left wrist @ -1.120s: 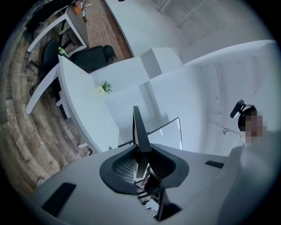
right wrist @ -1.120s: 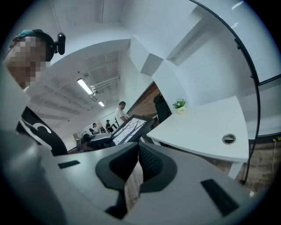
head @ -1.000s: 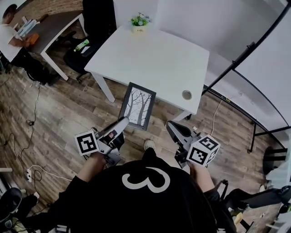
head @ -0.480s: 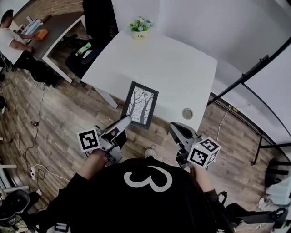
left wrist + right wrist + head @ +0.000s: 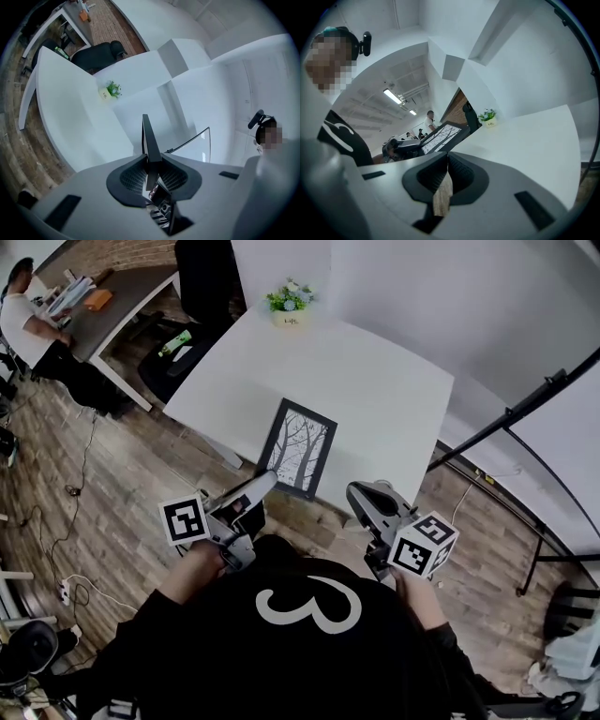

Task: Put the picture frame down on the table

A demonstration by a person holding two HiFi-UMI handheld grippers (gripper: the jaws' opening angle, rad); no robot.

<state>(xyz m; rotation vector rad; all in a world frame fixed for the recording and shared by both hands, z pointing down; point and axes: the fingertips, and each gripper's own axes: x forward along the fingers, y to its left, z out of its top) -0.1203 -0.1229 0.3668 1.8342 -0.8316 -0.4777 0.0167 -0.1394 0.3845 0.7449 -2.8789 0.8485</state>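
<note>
1. Head view: left gripper [image 5: 266,481] clamps the picture frame [image 5: 300,446] at its lower-left corner, frame at centre over the table [image 5: 394,381] near edge.
2. Can't tell if the frame touches the tabletop.
3. Right gripper [image 5: 360,493]: jaws together, empty.

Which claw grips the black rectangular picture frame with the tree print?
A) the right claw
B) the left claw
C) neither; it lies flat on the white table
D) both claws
B: the left claw is closed on the edge of the black rectangular picture frame, while the right claw is shut on nothing.
</note>
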